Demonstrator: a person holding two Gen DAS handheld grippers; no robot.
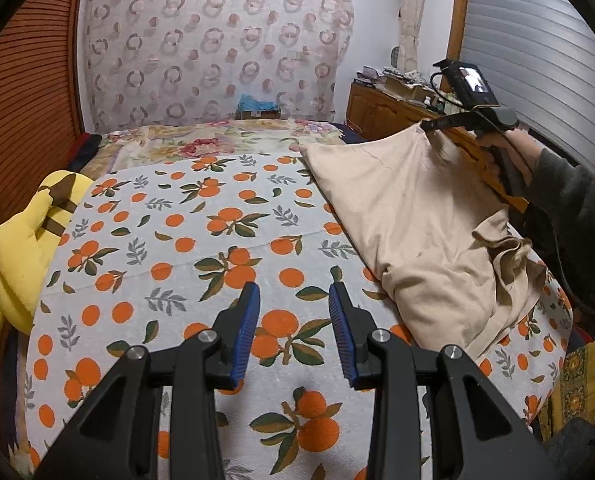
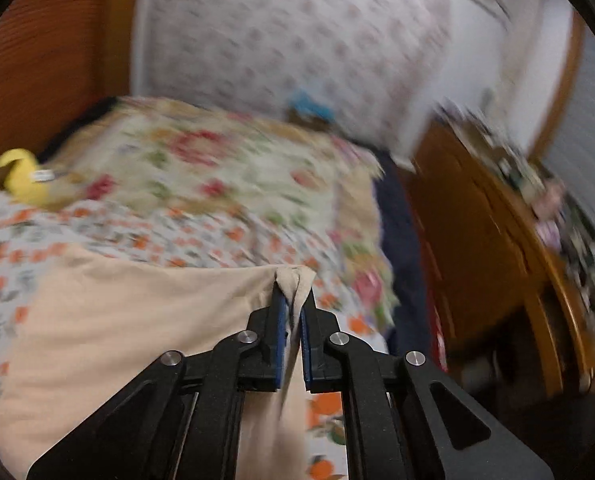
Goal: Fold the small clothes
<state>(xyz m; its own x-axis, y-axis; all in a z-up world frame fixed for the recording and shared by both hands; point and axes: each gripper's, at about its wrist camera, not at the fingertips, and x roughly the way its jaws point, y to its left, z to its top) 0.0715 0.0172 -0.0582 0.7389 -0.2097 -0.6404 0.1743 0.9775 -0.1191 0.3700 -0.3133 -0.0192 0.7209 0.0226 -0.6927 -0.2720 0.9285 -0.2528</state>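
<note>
Beige garment lifted at the bed's right edge

Spread wide and empty, the left hand-held gripper (image 1: 294,300) hovers over the orange-print bedsheet (image 1: 185,240). Clenched on a corner of the beige garment (image 1: 417,216), the right hand-held gripper (image 2: 293,312) holds it up; the rest trails along the bed's right edge. One yellow plush toy (image 1: 25,240) lies at the left edge

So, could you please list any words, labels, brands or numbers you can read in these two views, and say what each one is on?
None can be read.
Small screen on the right gripper: lit, but its content is too small to read.
Clutter on the wooden dresser: any print is too small to read.
White tag on the yellow plush toy: blurred, unreadable.
Beige garment and orange-print bedsheet: no text visible.
</note>
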